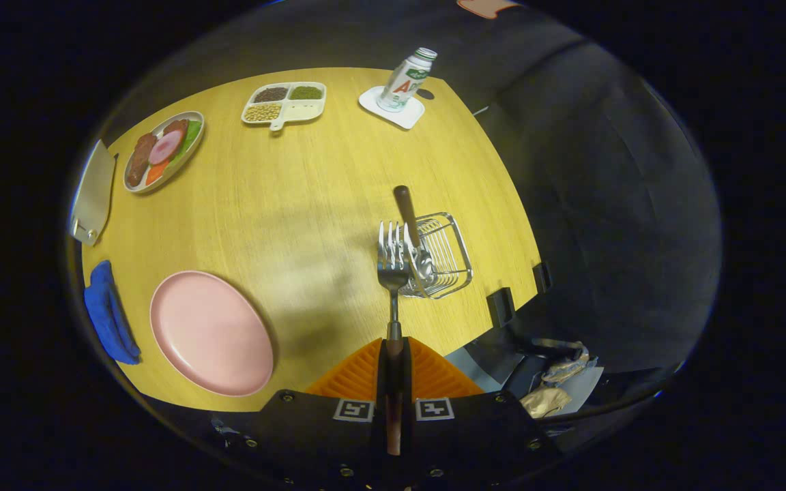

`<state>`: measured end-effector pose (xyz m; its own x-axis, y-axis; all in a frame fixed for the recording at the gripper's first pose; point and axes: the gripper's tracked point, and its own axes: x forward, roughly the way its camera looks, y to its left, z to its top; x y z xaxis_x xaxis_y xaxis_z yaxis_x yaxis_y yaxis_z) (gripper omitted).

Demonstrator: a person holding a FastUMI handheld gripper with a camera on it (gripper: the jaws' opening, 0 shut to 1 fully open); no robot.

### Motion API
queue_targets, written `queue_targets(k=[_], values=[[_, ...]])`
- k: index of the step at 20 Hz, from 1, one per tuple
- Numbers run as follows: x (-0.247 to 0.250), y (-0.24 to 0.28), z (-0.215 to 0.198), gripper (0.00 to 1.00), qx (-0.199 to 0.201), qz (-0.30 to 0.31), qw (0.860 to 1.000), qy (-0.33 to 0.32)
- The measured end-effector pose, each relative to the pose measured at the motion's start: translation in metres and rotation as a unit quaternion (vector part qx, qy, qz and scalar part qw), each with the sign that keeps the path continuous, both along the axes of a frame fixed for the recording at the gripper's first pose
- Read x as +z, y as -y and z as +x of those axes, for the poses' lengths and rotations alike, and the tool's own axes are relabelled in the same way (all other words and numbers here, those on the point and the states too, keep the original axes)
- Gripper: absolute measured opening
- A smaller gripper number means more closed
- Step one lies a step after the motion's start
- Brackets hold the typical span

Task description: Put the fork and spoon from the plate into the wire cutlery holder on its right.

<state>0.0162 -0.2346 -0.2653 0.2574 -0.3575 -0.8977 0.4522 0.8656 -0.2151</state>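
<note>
Above the holder point(442, 254) rim, fork point(393, 273) in clamped tongs point(394, 354).

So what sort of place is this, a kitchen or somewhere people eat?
Probably a mock dining table in a booth: a wooden table, a plate of food, a bottle. The gripper holds a fork by the wire holder.

One fork point(393, 262), one spoon point(412, 228), one wire cutlery holder point(444, 256), two plates, pink point(210, 333) and food-laden point(163, 151), one divided tray point(284, 102), one bottle point(405, 80), one blue cloth point(109, 312).
</note>
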Motion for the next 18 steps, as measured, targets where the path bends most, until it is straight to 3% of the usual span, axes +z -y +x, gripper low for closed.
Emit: queue_targets(k=[7, 18], values=[[-0.02, 0.047, -0.006, 0.08, -0.051, 0.027, 0.998, -0.02], [-0.055, 0.06, 0.013, 0.08, 0.002, 0.064, 0.996, -0.065]])
